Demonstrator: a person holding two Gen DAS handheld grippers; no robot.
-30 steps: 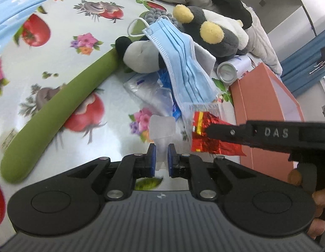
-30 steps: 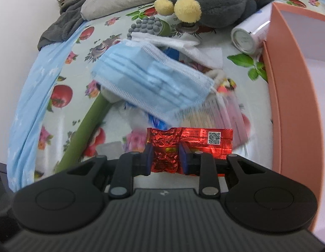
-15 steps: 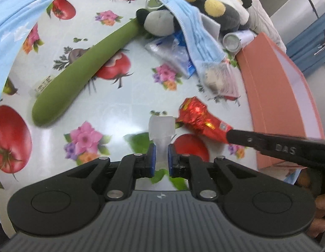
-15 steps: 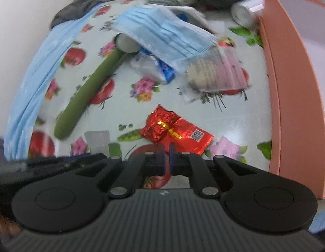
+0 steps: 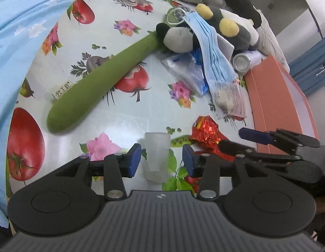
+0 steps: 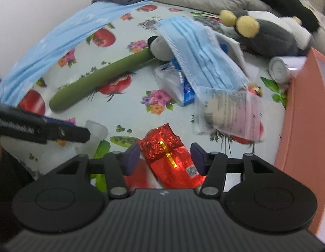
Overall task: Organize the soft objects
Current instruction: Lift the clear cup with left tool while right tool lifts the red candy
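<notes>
Two grippers work side by side over a tablecloth printed with tomatoes and flowers. At the far left lies a long green plush stem, its long axis running from near-left up to far-right, where it ends at a grey-and-white soft toy; a small white tag beside its near end carries writing too small to read. The left gripper has its jaws opening, blue pads well clear of a small translucent soft piece that sits between them on the cloth, its long axis pointing away from the camera. To its right, the right gripper likewise has jaws opening, and the red foil packet lies between the pads untouched, its crumpled end pointing away, its long axis slanting toward the near right; a small square code is printed near its lower edge. Farther right a blue face mask drapes over clear printed bags, and the orange box stands at the edge.
</notes>
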